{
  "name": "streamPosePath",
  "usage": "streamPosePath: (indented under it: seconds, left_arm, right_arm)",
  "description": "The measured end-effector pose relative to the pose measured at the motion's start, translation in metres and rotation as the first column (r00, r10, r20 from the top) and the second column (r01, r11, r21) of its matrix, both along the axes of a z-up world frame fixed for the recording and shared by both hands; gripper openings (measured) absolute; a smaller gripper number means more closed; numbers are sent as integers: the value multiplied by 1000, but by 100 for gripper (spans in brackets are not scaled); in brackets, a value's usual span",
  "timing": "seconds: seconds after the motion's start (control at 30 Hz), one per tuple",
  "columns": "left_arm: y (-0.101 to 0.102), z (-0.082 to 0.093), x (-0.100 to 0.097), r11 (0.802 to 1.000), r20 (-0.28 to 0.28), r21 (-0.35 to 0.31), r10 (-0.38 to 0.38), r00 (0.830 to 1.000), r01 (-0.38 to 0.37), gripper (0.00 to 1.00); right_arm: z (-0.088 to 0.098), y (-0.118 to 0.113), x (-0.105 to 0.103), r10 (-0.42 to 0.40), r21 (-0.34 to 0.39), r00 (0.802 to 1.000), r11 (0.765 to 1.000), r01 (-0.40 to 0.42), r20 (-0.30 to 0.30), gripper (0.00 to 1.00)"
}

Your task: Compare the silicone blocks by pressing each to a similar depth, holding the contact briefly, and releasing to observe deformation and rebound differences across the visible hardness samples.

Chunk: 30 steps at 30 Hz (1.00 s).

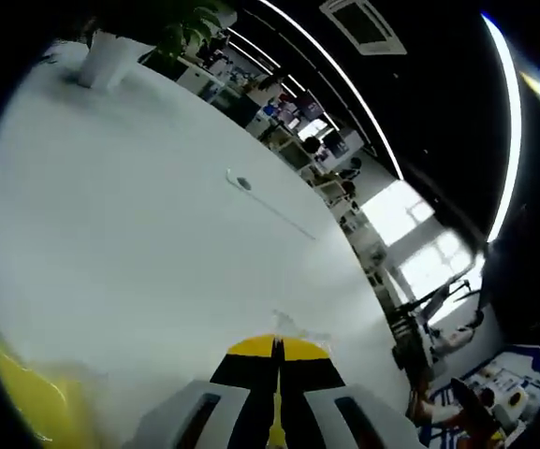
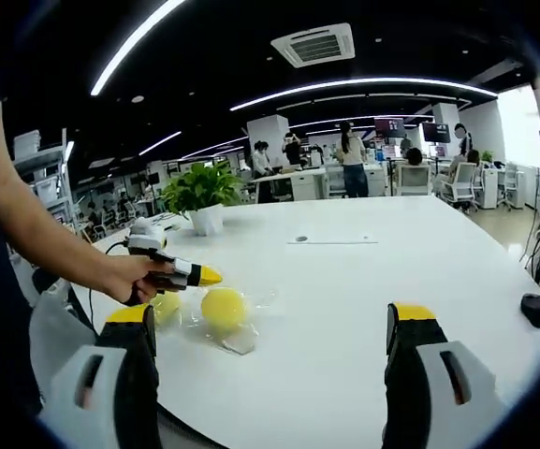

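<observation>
Two round yellow silicone blocks lie in clear plastic wrapping on the white table (image 2: 344, 281). One block (image 2: 224, 307) is in plain sight, the other (image 2: 166, 305) is partly behind my right gripper's left jaw. A hand holds my left gripper (image 2: 206, 276) just above and between them, its yellow-tipped jaws shut with nothing between them. In the left gripper view those jaws (image 1: 277, 348) meet over the table (image 1: 157, 234), with a yellow blur (image 1: 26, 393) at lower left and a scrap of clear plastic (image 1: 299, 327) past the tips. My right gripper (image 2: 271, 318) hangs open, jaws wide apart, short of the blocks.
A potted plant (image 2: 204, 195) stands at the table's far side, its white pot (image 1: 109, 58) also in the left gripper view. A cable port (image 2: 300, 238) is set into the tabletop. A small black object (image 2: 534, 309) lies near the right edge. People and desks fill the office behind.
</observation>
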<state>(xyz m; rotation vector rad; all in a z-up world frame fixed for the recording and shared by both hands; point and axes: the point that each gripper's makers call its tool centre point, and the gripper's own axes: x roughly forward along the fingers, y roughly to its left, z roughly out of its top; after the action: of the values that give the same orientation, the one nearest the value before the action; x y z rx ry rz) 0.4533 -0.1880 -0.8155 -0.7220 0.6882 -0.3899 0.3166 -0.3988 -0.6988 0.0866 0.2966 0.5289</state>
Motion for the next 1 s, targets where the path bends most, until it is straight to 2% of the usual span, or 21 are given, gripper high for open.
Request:
streamPosePath:
  seconds: [0.07, 0.1, 0.2, 0.27, 0.33, 0.43, 0.53, 0.63, 0.67, 0.7, 0.73, 0.77, 0.8, 0.83, 0.9, 0.93, 0.97, 1.0]
  left_arm:
    - [5, -9, 1, 999, -44, -8, 35, 998, -36, 0]
    - [5, -12, 1, 999, -47, -7, 33, 998, -34, 0]
    - [8, -23, 2, 999, -56, 51, 18, 998, -15, 0]
    - [10, -28, 2, 998, -69, 65, 21, 997, -16, 0]
    - [17, -40, -1, 990, -86, 141, 8, 996, 5, 0]
    - [16, -40, 0, 991, -82, 131, 12, 997, -2, 0]
    - [17, -44, 3, 973, -45, 228, -36, 998, 46, 1]
    - [17, -42, 2, 973, -49, 229, -20, 999, 30, 4]
    - [27, -42, 5, 947, -26, 320, -1, 1000, 10, 11]
    - [32, -38, 9, 926, 14, 377, -15, 1000, 9, 21]
    - [25, -16, 19, 932, 129, 363, -43, 991, -7, 30]
    - [24, -11, 19, 931, 146, 366, -57, 988, 0, 41]
    - [21, 8, 23, 919, 222, 394, -107, 969, 11, 57]
    - [19, 21, 25, 922, 268, 387, -125, 955, 12, 70]
    - [14, 49, 23, 920, 349, 390, -196, 916, 48, 97]
    - [12, 60, 16, 902, 383, 420, -272, 883, 95, 99]
    - [10, 65, 7, 892, 388, 426, -329, 861, 150, 97]
    - [10, 73, -1, 881, 404, 435, -376, 834, 187, 100]
  right_arm:
    - [0, 0, -1, -1, -1, 1000, 1000, 1, -5, 96]
    - [1, 0, -1, -1, -2, 1000, 1000, 1, -6, 96]
    - [2, -2, -1, 1, -8, 1000, 1000, -1, -10, 96]
    - [1, -3, 0, 4, -13, 1000, 1000, -4, -15, 96]
    - [1, -4, 1, 2, -14, 1000, 1000, -2, -19, 96]
    - [1, -4, 2, -2, -15, 1000, 1000, 2, -19, 96]
    - [0, 0, 1, 0, -19, 1000, 1000, -1, -24, 96]
    - [2, 0, -1, -7, -9, 1000, 1000, 6, -19, 96]
    - [2, 0, -1, -14, 1, 1000, 1000, 14, -17, 96]
    - [1, 0, -1, -18, 9, 1000, 1000, 18, -21, 96]
    - [0, 1, -2, -17, 16, 1000, 1000, 18, -23, 96]
    - [-1, 2, -2, -14, 24, 1000, 1000, 15, -26, 96]
    - [-2, 4, -2, -11, 22, 1000, 1000, 12, -25, 96]
    - [-3, 5, -1, -7, 14, 1000, 1000, 7, -27, 96]
    - [-5, 7, 2, -3, 4, 999, 1000, 3, -34, 96]
    - [-4, 9, 4, 2, -3, 1000, 1000, -2, -30, 96]
    - [-3, 10, 6, 7, -25, 1000, 1000, -7, -18, 96]
    - [-3, 12, 8, 10, -45, 1000, 999, -11, -13, 96]
